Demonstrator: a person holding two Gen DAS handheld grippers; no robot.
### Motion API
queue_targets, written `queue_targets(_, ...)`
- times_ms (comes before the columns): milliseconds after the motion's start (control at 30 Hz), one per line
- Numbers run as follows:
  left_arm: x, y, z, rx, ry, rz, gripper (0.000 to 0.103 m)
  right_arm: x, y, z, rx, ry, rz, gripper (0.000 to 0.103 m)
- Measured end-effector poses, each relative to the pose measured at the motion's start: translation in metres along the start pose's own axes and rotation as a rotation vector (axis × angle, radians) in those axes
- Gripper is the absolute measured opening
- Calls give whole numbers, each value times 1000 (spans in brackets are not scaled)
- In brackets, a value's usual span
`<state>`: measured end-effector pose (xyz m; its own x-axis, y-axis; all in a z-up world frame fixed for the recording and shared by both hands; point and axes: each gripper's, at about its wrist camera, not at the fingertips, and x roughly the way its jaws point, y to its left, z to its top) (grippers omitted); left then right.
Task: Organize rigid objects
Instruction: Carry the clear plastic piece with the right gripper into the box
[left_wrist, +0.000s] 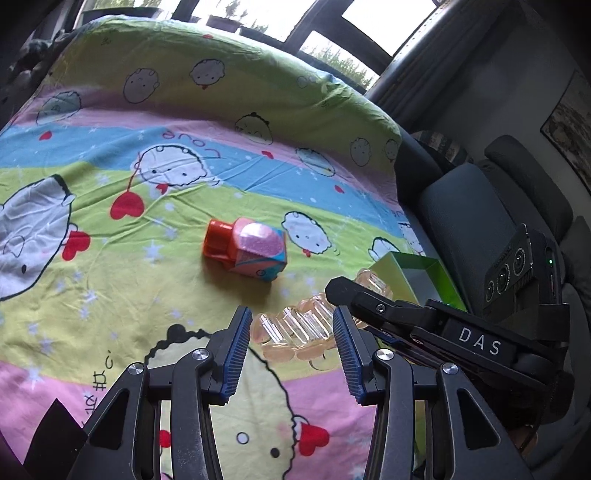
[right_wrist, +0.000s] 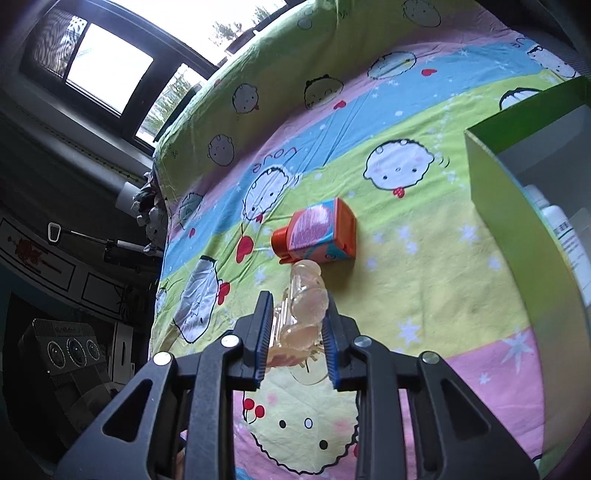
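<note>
The clear, peach-tinted plastic rack (left_wrist: 295, 328), ribbed with a row of rounded slots, is held above the cartoon bedsheet (left_wrist: 110, 221) by both claws: the left gripper (left_wrist: 291, 343) clamps one end, the right gripper (right_wrist: 295, 339) the other. An orange-capped bottle (right_wrist: 321, 232) lies at 12 o'clock; a green box (right_wrist: 517, 221) at 2 o'clock

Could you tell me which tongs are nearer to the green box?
Right. The right tongs sit just beside the green box, gripping the clear plastic piece; the left tongs grip it farther away.
</note>
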<state>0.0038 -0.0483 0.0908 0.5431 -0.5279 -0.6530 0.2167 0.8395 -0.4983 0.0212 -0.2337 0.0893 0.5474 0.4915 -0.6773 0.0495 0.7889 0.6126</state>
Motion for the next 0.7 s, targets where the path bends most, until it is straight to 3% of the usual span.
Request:
queue_targets(367, 23, -94, 14, 167, -6, -73, 46, -82, -44, 21, 107, -194, -14, 26)
queue_targets(700, 58, -145, 6, 229, 64, -121, 46, -116, -91, 23, 245, -254, -33, 27)
